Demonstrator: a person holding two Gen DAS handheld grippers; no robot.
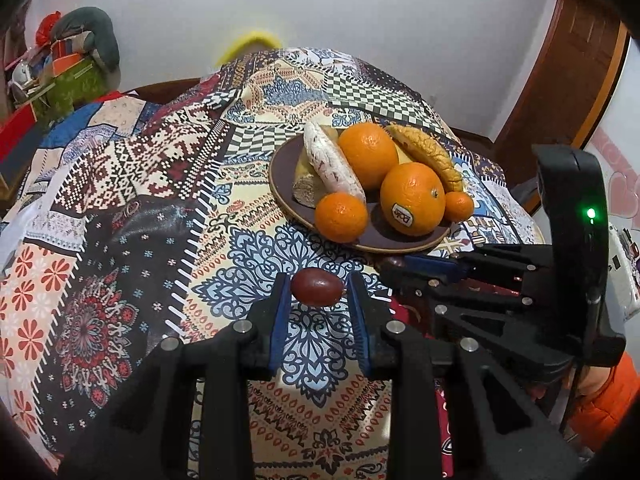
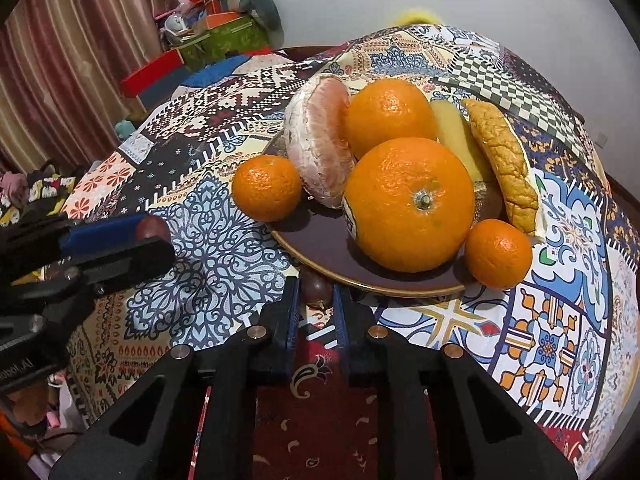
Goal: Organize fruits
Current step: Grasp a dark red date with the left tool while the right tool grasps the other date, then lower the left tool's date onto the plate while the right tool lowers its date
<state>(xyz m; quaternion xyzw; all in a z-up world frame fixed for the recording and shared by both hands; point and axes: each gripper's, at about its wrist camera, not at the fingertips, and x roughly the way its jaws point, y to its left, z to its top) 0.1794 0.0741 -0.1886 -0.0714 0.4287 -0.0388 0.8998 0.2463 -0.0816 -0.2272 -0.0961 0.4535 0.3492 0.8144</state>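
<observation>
Two small dark-red fruits are in hand, one per gripper. Left gripper (image 1: 317,290) has its jaws pinched on a dark-red oval fruit (image 1: 317,291), held above the cloth just short of the brown plate (image 1: 280,184). Right gripper (image 2: 316,300) has its jaws closed narrow on a second dark fruit (image 2: 316,291), right at the plate's near rim; kind of fruit too small to tell.

Step in hand, by my reading: carrying both to the plate for set-down.

On the plate: two large oranges (image 2: 408,204), a mandarin (image 2: 266,188) at its left edge, a peeled pomelo segment (image 2: 320,140), a rough orange-yellow rind piece (image 2: 500,160). Another mandarin (image 2: 498,254) sits at the right rim.

Open room: a bare strip of plate between mandarin and front orange. Next move calls for a low release there; round fruit could roll off the near rim. Grippers are close together, so go one at a time.
</observation>
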